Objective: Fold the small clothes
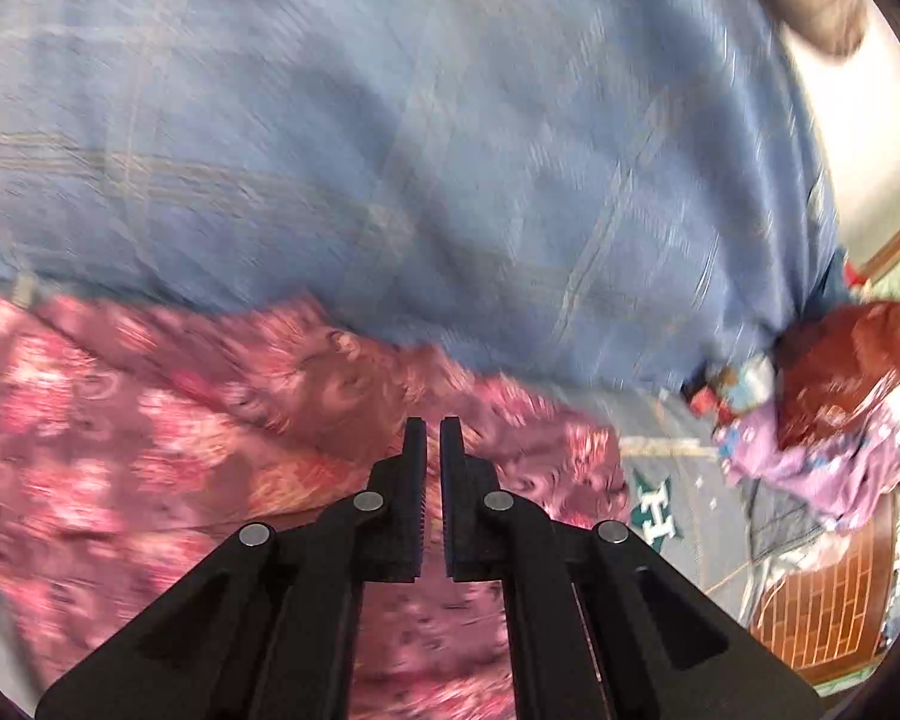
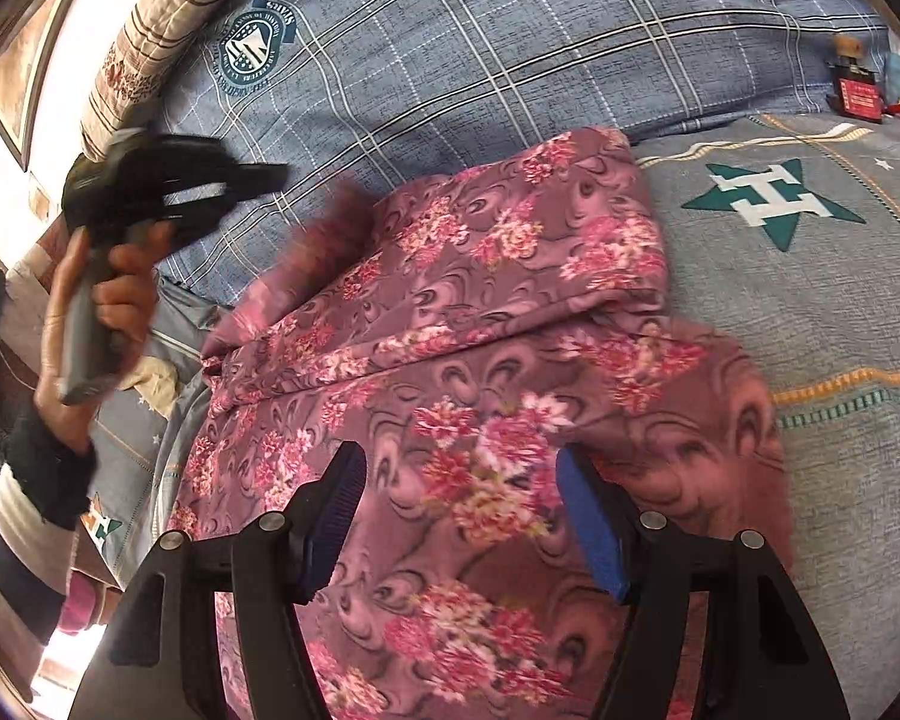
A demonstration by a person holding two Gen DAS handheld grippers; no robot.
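Bright daylight, window glare at edges — left wrist view motion-blurred, right mostly sharp; fisheye bending, dark corners.

Each camera sits behind its own gripper fingers, angled down at the bed. The left view, blurred, hangs close over the floral garment (image 1: 150, 420); the right looks across it (image 2: 480, 360). Both share the checked bedding (image 1: 390, 150) (image 2: 510, 48)

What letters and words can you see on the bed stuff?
"H": white letter in the green star on the grey bedsheet.
"H": same star, left wrist view.
Crest on the blue checked quilt: lettering upside down, too small to read.
Red box: print too small.
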